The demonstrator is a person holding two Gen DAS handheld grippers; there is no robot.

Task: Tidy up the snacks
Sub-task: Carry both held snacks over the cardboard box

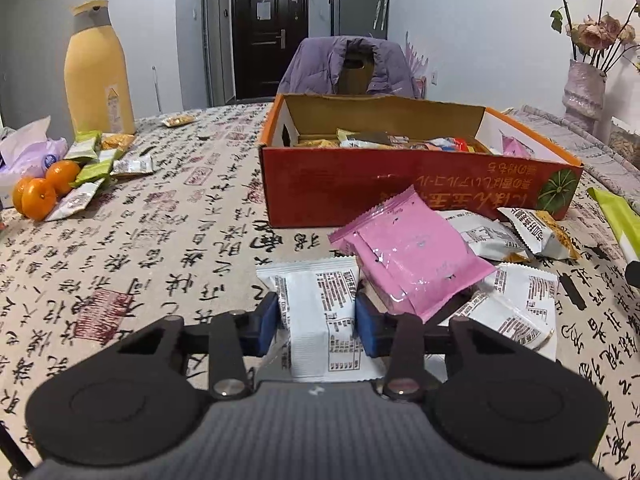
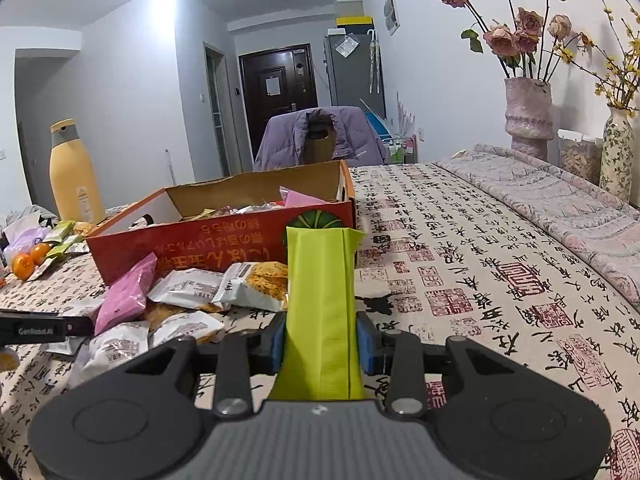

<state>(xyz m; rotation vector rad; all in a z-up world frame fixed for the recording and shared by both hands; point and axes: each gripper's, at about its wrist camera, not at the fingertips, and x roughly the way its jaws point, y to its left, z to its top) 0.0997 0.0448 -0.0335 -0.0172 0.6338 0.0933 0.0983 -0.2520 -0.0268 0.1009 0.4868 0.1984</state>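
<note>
An orange cardboard box (image 1: pixel 400 196) with several snack packets inside stands on the table; it also shows in the right wrist view (image 2: pixel 208 240). In front of it lies a pile of packets: a pink one (image 1: pixel 412 256) and white ones (image 1: pixel 516 308). My left gripper (image 1: pixel 316 320) is shut on a white snack packet (image 1: pixel 316 300) at the pile's near edge, low over the table. My right gripper (image 2: pixel 322 340) is shut on a lime-green packet (image 2: pixel 320 292), held up right of the pile (image 2: pixel 188 292), near the box's right corner. The green packet also shows at the left wrist view's right edge (image 1: pixel 616 216).
A yellow bottle (image 1: pixel 98 72), oranges (image 1: pixel 40 196) and green and silver packets (image 1: pixel 96 164) lie at the far left. A chair with a purple jacket (image 1: pixel 352 68) stands behind the box. Vases with dried flowers (image 2: pixel 528 120) and a folded blanket (image 2: pixel 560 208) are on the right.
</note>
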